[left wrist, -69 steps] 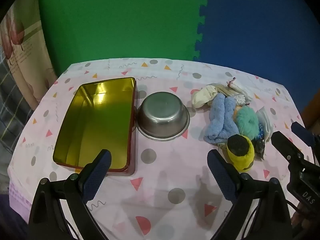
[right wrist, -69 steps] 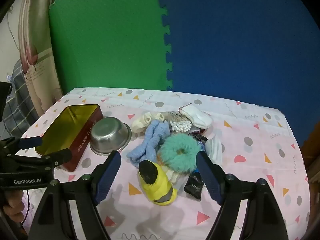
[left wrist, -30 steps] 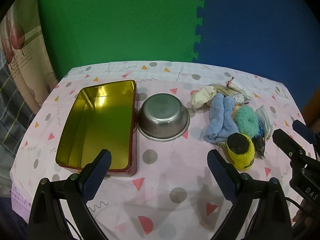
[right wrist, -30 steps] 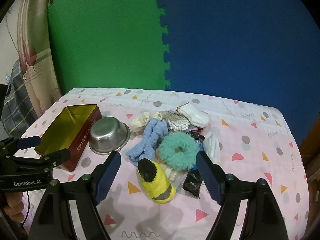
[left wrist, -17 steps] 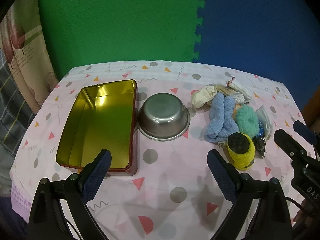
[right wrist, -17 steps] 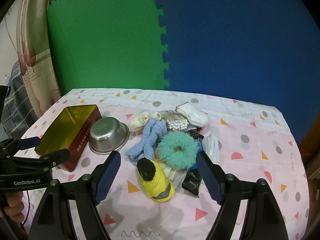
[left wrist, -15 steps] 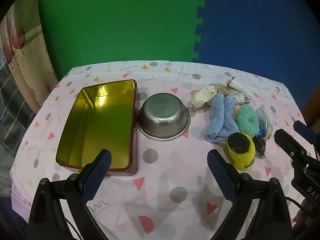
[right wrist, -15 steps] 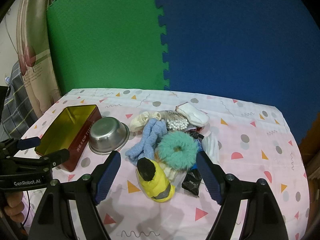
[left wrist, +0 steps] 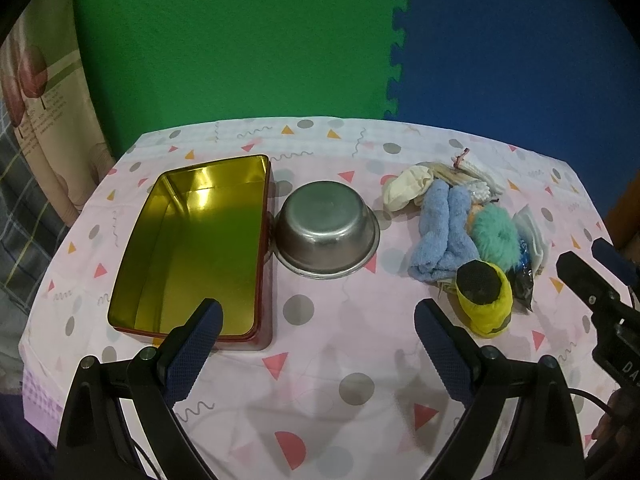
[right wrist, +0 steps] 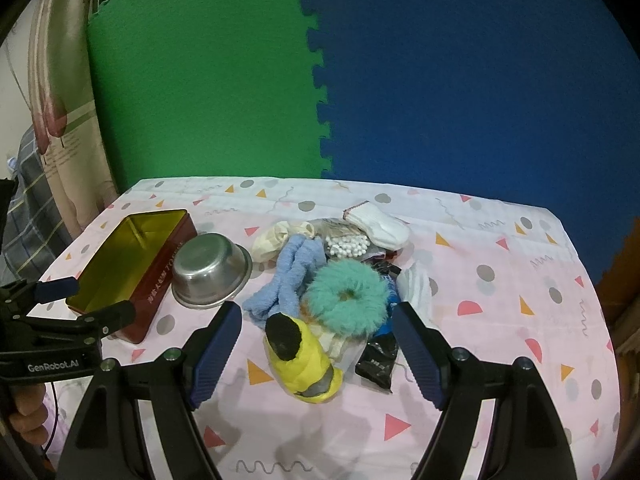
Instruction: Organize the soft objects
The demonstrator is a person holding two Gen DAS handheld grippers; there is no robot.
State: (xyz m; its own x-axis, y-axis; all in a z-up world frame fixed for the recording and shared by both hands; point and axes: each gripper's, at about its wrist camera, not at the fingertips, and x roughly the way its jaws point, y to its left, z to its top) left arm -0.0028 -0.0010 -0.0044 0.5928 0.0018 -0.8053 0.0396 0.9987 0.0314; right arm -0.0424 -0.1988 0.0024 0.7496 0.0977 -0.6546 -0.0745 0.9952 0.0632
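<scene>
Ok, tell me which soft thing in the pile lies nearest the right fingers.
The yellow plush with the black end, at the pile's front edge, between the open fingers; the teal scrunchie and blue sock lie behind it.

Backdrop: green foam mat (left wrist: 240,40) interlocked with blue foam mat (left wrist: 520,40), standing behind the table.
Covering: pink tablecloth (left wrist: 320,400) patterned with triangles, dots and squiggles.
Left edge: printed poster (left wrist: 36,92) with red shapes; plaid fabric (left wrist: 12,216) beside it.
</scene>
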